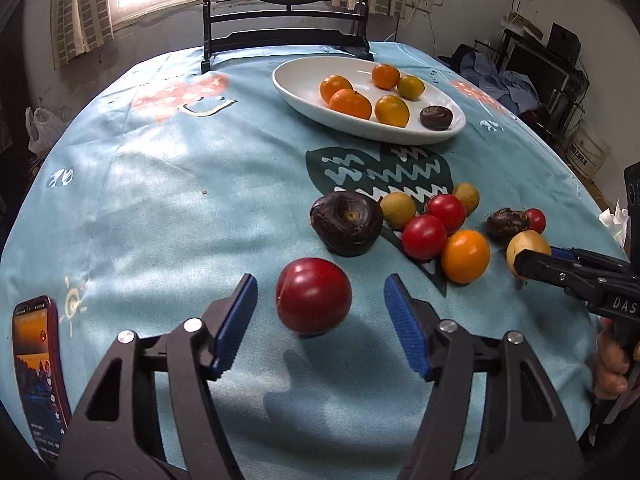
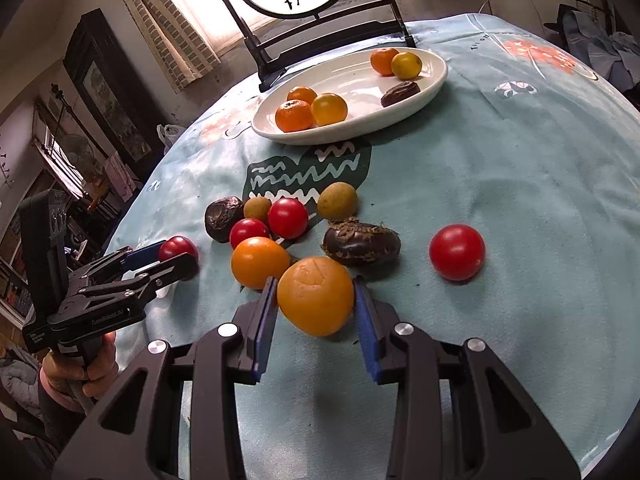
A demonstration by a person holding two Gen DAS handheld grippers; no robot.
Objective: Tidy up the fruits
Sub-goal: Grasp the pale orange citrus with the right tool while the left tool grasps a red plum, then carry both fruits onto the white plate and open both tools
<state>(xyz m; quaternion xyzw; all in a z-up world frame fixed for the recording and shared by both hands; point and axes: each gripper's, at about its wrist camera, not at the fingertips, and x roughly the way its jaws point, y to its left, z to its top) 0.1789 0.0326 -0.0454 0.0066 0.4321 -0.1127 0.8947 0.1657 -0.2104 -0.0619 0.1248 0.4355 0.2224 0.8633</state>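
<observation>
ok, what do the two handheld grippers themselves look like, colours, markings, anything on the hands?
Both match: the left gripper and right gripper have black plastic linkage arms with silver pivot bolts and ribbed blue pads on the jaws. White lettering marks the bodies, partly legible as "DAS" on the right one. Bare hands grip the black handles; a pink cuff shows at the left hand.

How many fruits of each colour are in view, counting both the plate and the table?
Red round fruits: 4
Orange or yellow round fruits: 7
Olive-green round fruits: 2
Dark brown wrinkled fruits: 3
Total: 16, with 6 in the white oval plate and 10 on the blue tablecloth.
</observation>
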